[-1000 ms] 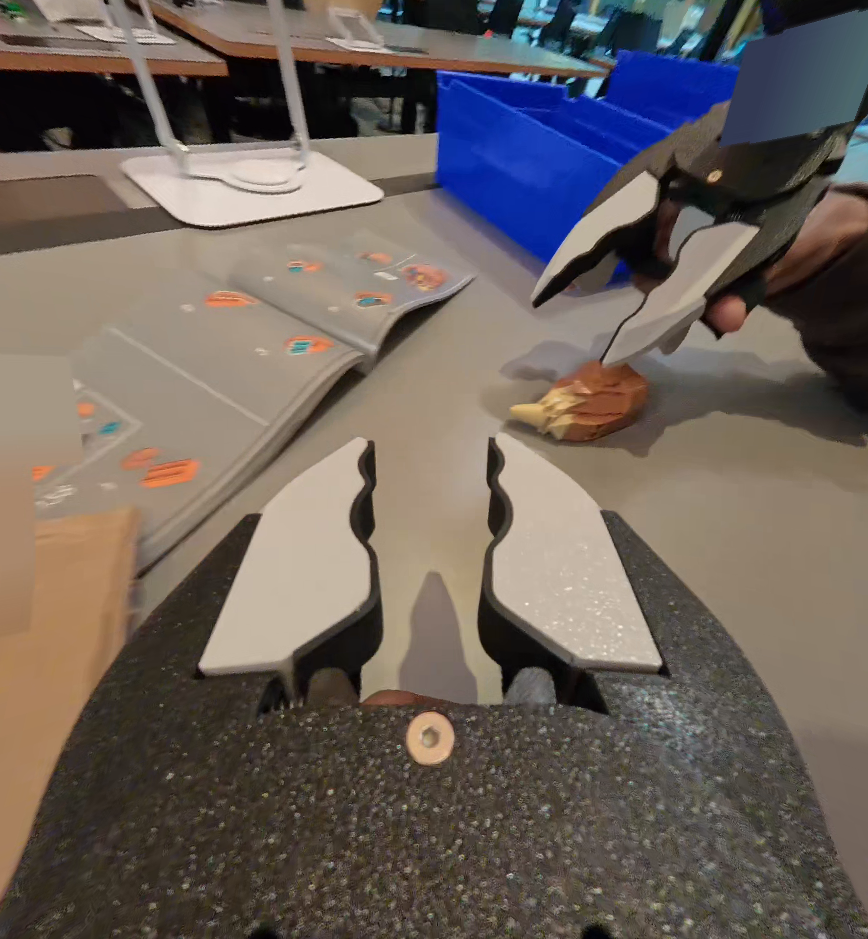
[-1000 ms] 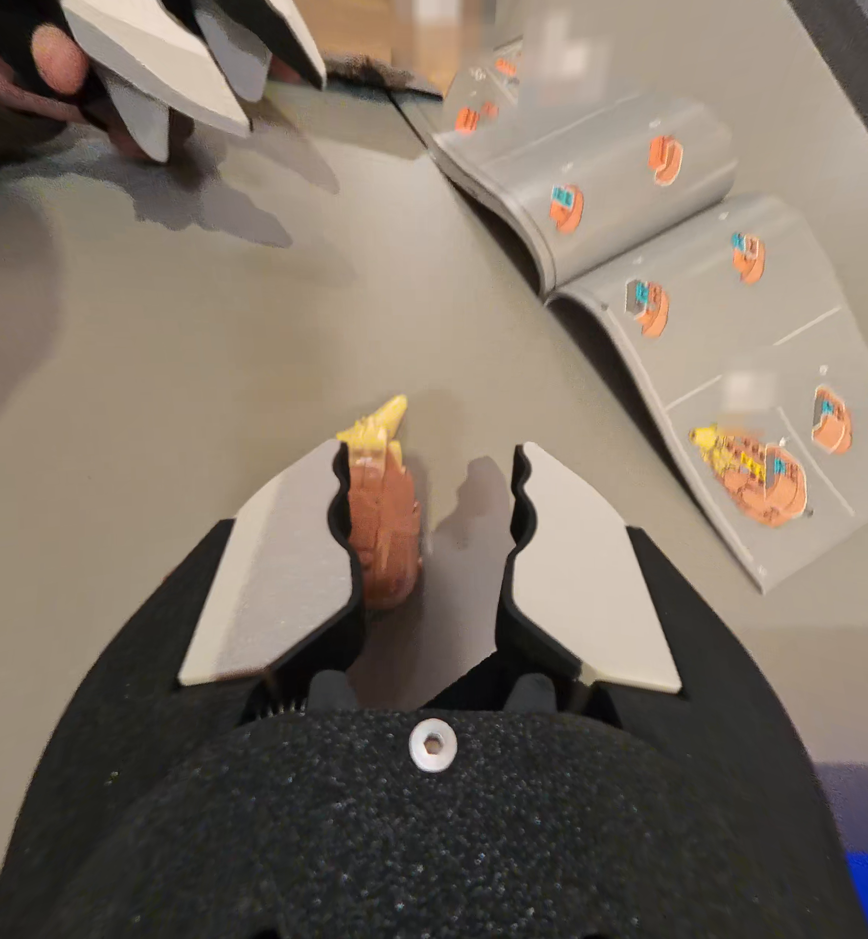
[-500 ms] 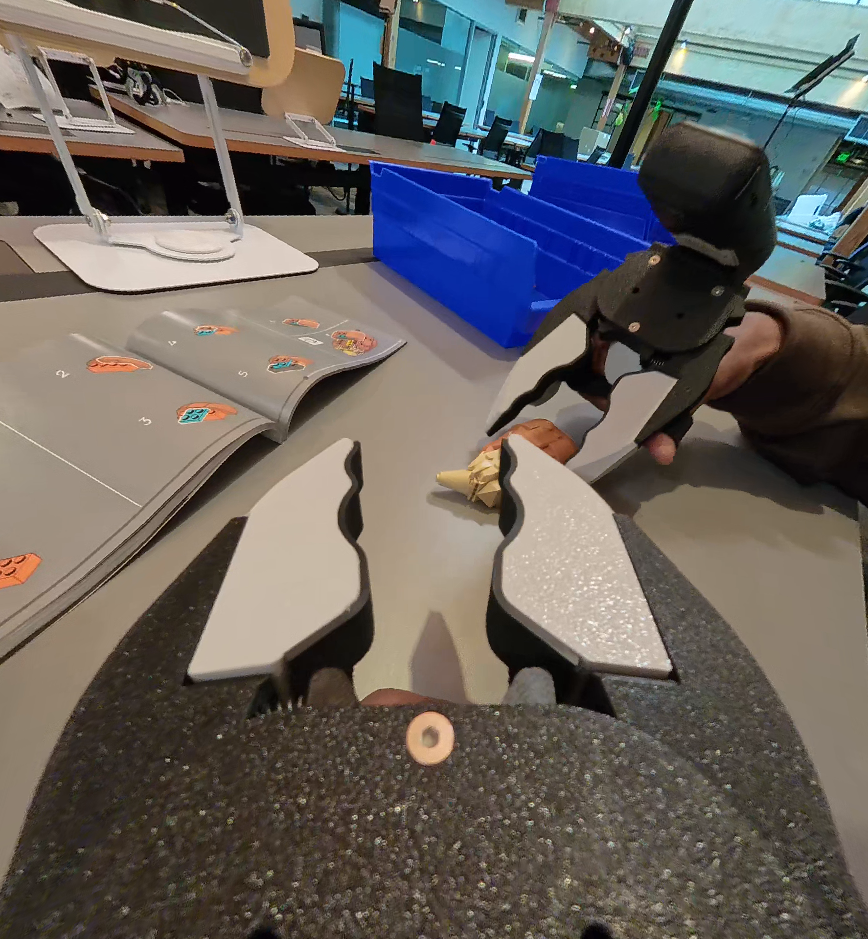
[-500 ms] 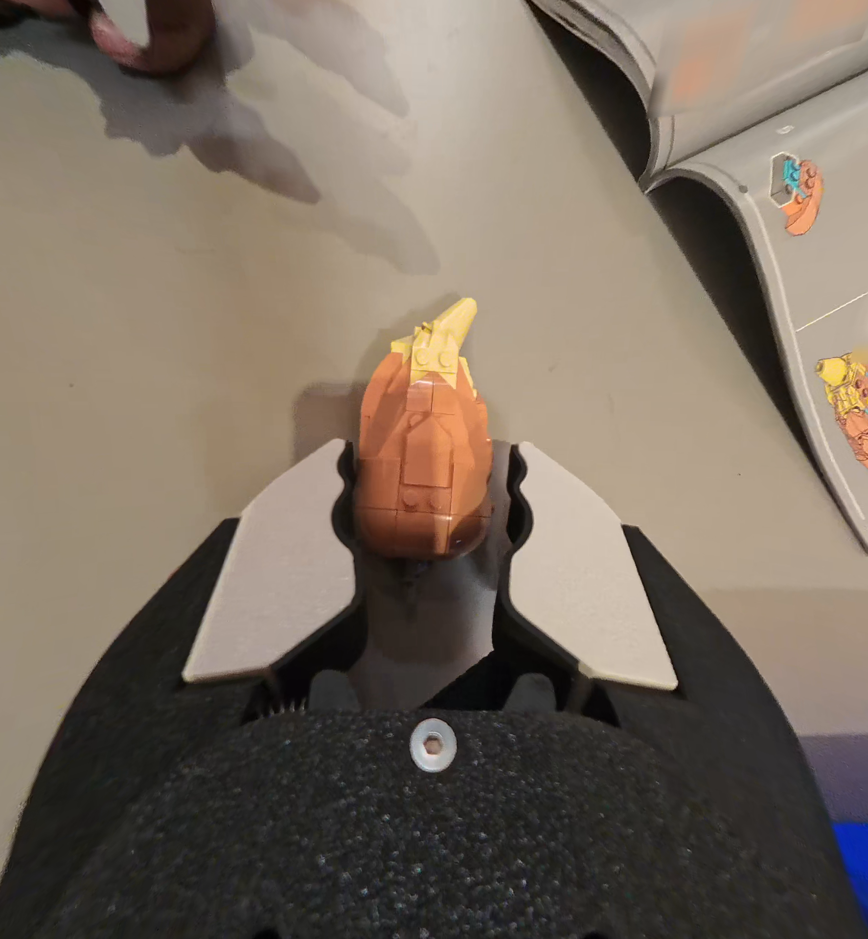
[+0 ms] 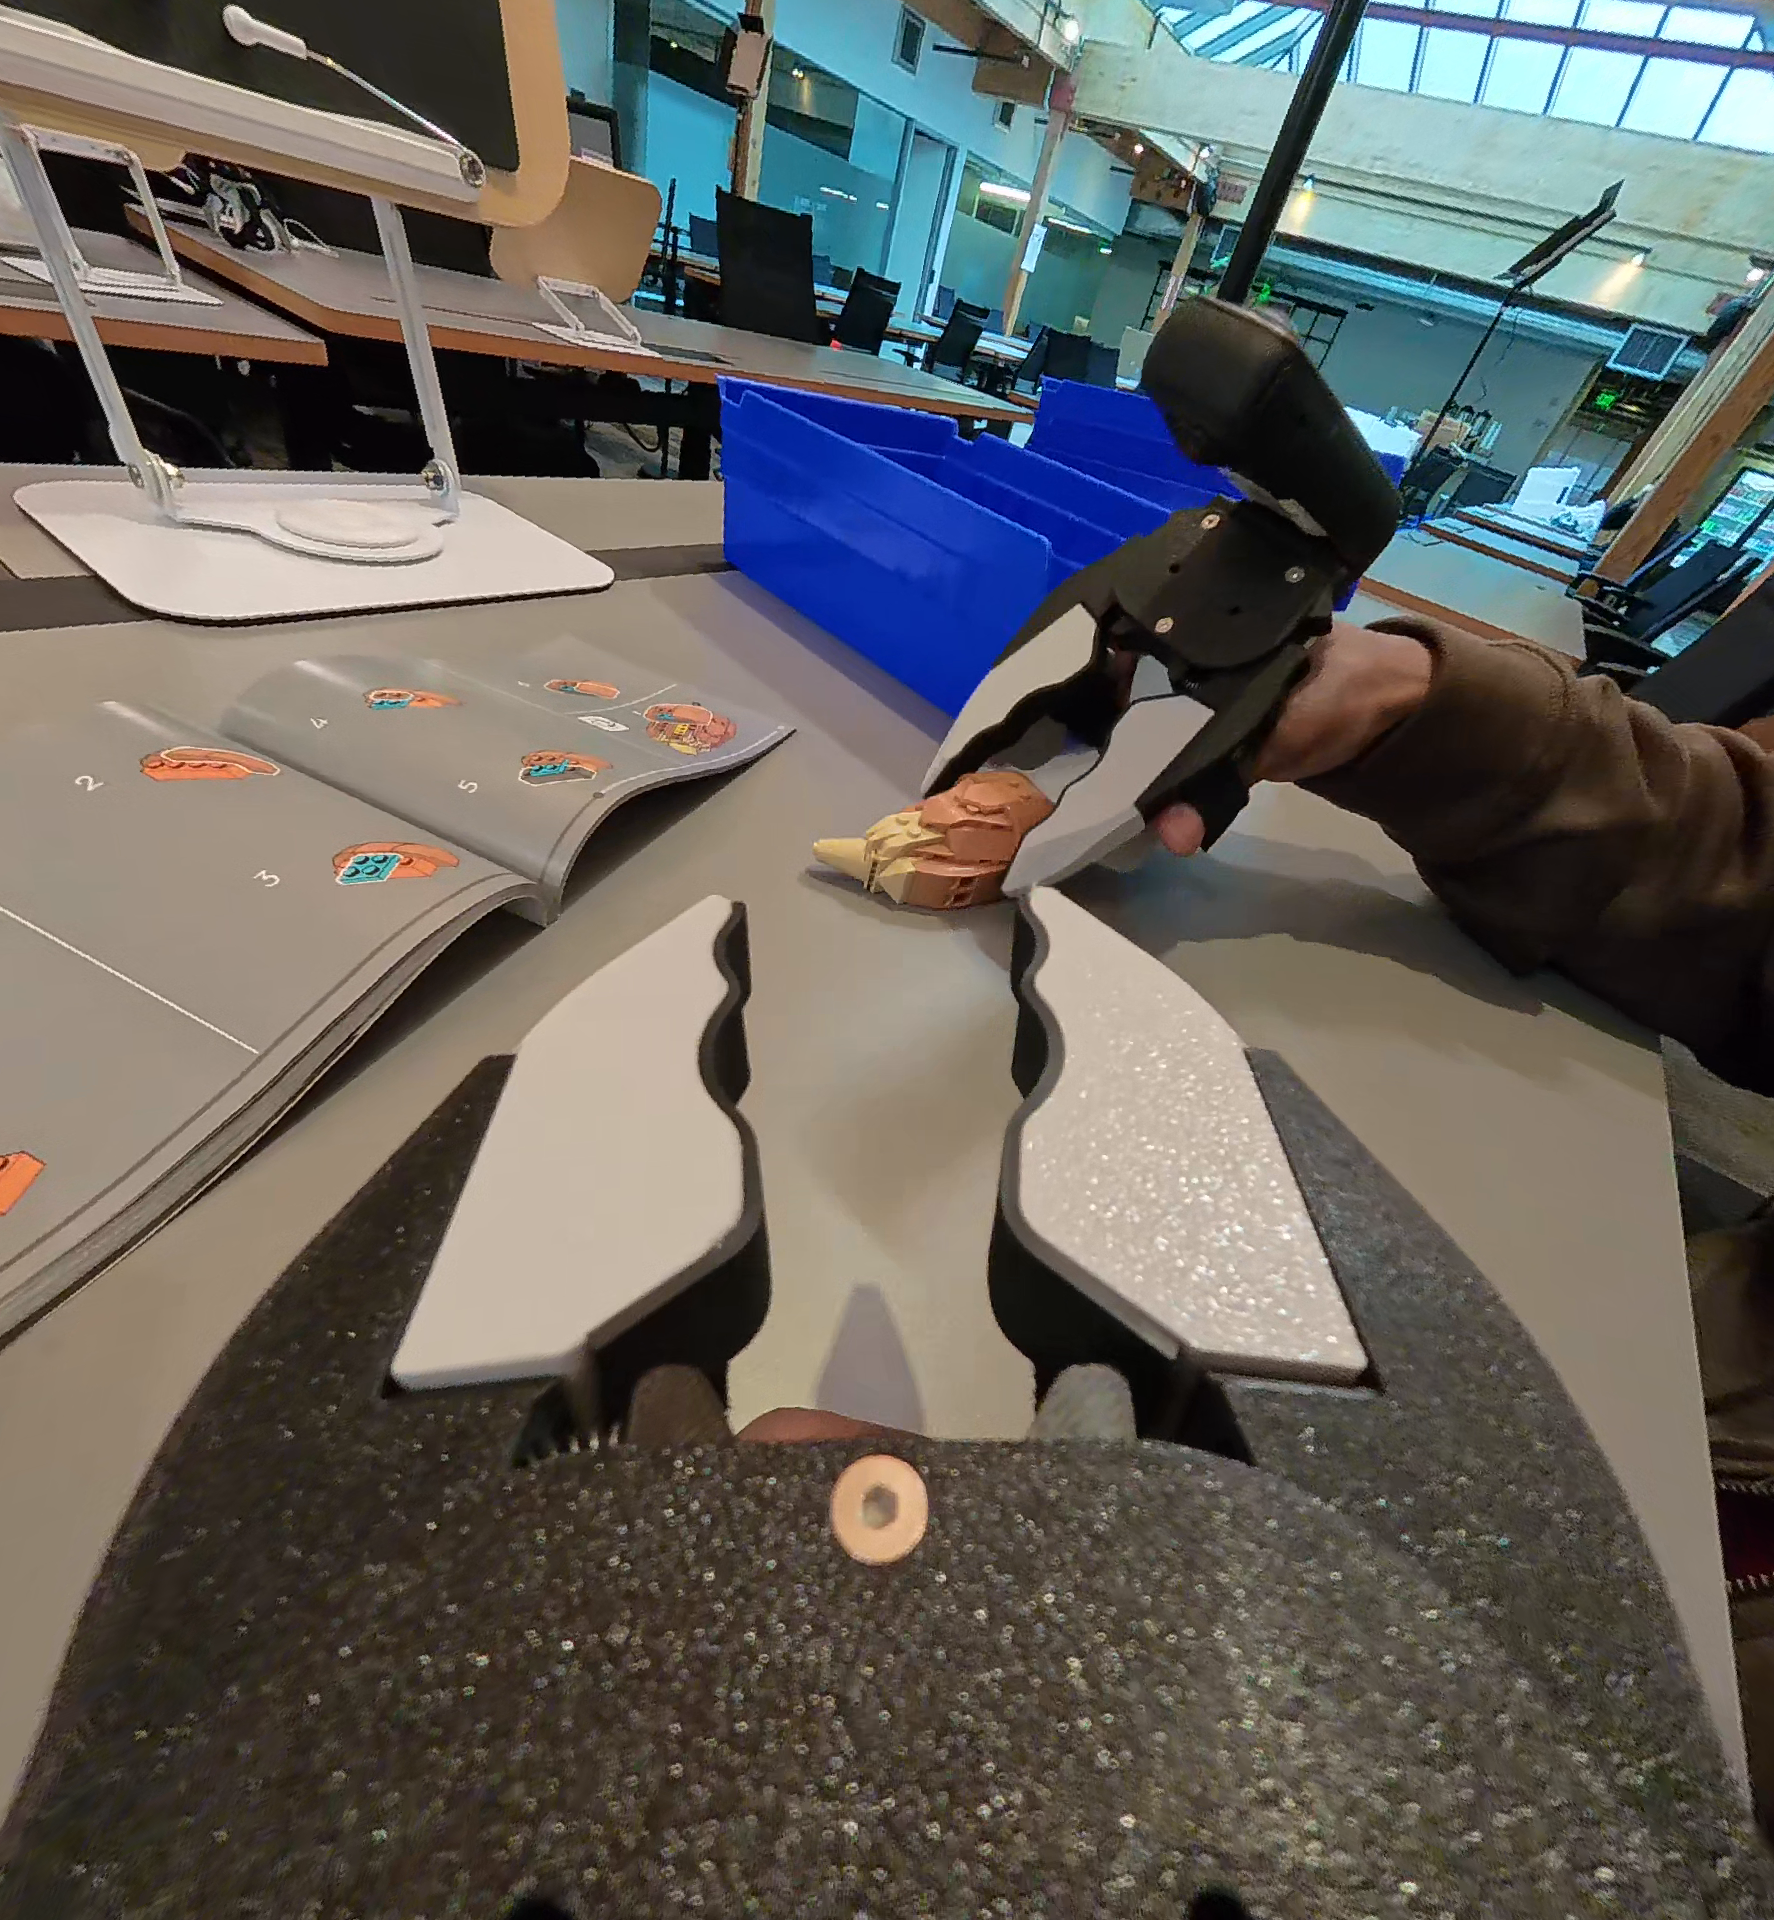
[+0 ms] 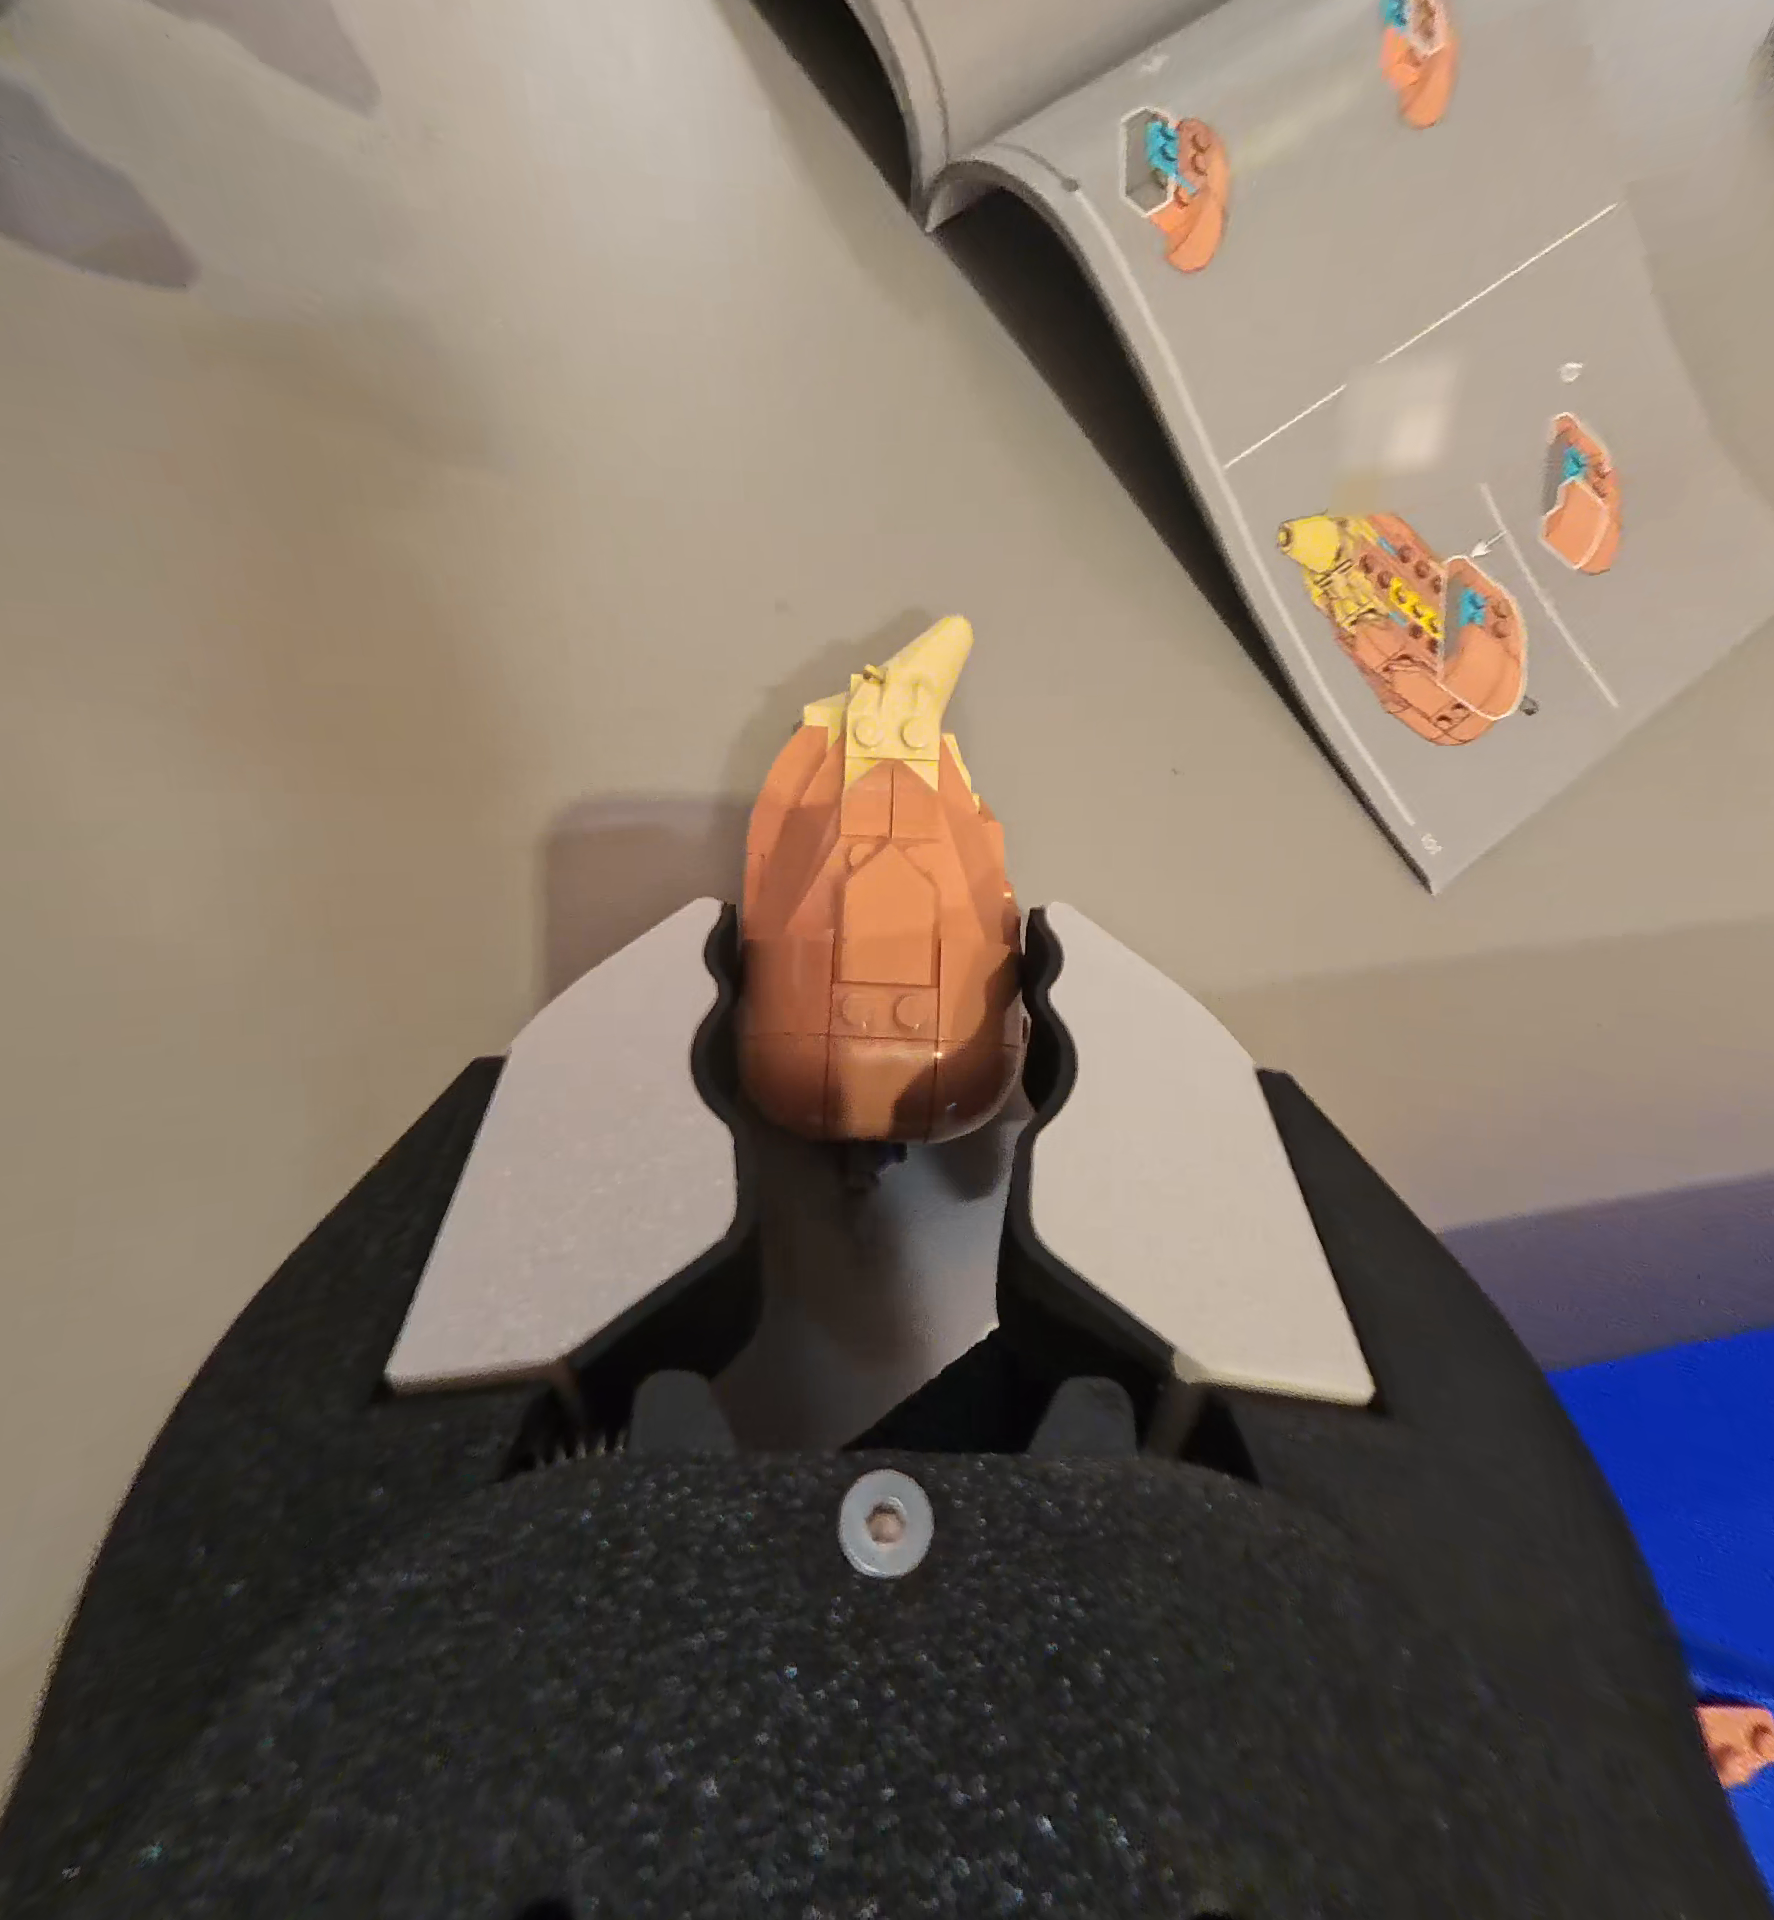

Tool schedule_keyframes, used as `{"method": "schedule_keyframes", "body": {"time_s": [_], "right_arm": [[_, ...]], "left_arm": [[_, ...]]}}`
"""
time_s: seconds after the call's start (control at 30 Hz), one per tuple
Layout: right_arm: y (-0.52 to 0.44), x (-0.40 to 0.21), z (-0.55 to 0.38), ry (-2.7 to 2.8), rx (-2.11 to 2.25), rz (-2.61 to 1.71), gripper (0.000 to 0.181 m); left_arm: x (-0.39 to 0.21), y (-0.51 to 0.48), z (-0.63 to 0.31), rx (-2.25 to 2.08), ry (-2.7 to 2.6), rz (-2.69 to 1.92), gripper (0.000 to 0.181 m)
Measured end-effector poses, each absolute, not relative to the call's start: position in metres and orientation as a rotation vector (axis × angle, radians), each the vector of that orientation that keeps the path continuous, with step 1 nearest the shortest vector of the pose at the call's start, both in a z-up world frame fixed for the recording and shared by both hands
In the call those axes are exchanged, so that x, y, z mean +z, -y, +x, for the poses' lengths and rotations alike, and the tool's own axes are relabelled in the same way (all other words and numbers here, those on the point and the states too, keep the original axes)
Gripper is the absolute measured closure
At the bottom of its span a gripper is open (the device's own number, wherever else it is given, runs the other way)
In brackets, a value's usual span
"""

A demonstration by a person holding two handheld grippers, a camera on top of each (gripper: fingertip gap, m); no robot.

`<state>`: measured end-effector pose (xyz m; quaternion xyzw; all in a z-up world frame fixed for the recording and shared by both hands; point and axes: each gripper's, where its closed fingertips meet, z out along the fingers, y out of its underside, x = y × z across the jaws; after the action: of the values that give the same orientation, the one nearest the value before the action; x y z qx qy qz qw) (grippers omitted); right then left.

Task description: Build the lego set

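1. Straddling the brown and tan lego model (image 6: pixel 878 961), the right tool (image 6: pixel 875 951) had a finger on each side of its rounded rear, at or very near contact; whether it truly gripped could not be told.
2. Lying on the grey bench (image 5: pixel 1278 1039), the model pointed its pale yellow tip away from the right tool, just beside the open instruction booklet (image 5: pixel 343 831).
3. Hovering low over the bench, the left tool (image 5: pixel 878 925) was held wide and empty, aimed toward the model (image 5: pixel 950 842) a little ahead of it.
4. Judging by this, the step in hand was securing the model; the next move likely called for a firm squeeze, then a lift without twisting bricks loose.
5. Showing coloured build drawings and step numerals, the booklet (image 6: pixel 1382 468) carried no brand that could be read.
6. Standing behind were blue bins (image 5: pixel 893 561); a small brown piece (image 6: pixel 1740 1740) lay in one.
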<state>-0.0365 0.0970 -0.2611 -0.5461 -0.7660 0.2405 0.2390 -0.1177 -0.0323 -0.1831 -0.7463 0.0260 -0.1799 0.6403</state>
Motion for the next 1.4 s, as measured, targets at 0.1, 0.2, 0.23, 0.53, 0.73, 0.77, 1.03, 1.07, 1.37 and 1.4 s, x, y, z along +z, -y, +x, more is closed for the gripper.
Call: {"method": "schedule_keyframes", "body": {"time_s": [0.1,0.2,0.23,0.53,0.73,0.77,1.03,1.07,1.37,1.4], "right_arm": [[-0.094,-0.247,-0.038,2.040,0.710,-1.463,0.128],[-0.089,-0.226,-0.029,1.971,0.764,-1.435,0.123],[-0.089,-0.219,-0.023,1.947,0.776,-1.432,0.123],[-0.195,-0.140,0.084,1.736,0.508,-1.484,0.135],[-0.294,-0.122,0.112,1.845,0.170,-1.471,0.148],[-0.305,-0.122,0.109,1.857,0.136,-1.462,0.149],[-0.330,-0.139,0.075,1.911,0.133,-1.447,0.147],[-0.332,-0.142,0.072,1.914,0.139,-1.454,0.147],[-0.350,-0.153,0.073,1.925,0.091,-1.516,0.137],[-0.352,-0.153,0.074,1.920,0.085,-1.521,0.136]], "left_arm": [[-0.182,0.033,-0.117,-0.394,-0.069,-1.693,0.133],[-0.177,0.032,-0.116,-0.378,-0.072,-1.656,0.132],[-0.175,0.032,-0.116,-0.378,-0.068,-1.646,0.132],[-0.162,0.019,-0.105,-0.399,-0.109,-1.581,0.137],[-0.139,0.013,-0.100,-0.416,-0.104,-1.481,0.141],[-0.137,0.014,-0.099,-0.425,-0.103,-1.463,0.141],[-0.134,0.023,-0.089,-0.406,-0.204,-1.387,0.147],[-0.133,0.025,-0.084,-0.420,-0.236,-1.376,0.147],[-0.120,0.037,-0.062,-0.413,-0.378,-1.241,0.149],[-0.118,0.038,-0.063,-0.406,-0.370,-1.230,0.149]]}}
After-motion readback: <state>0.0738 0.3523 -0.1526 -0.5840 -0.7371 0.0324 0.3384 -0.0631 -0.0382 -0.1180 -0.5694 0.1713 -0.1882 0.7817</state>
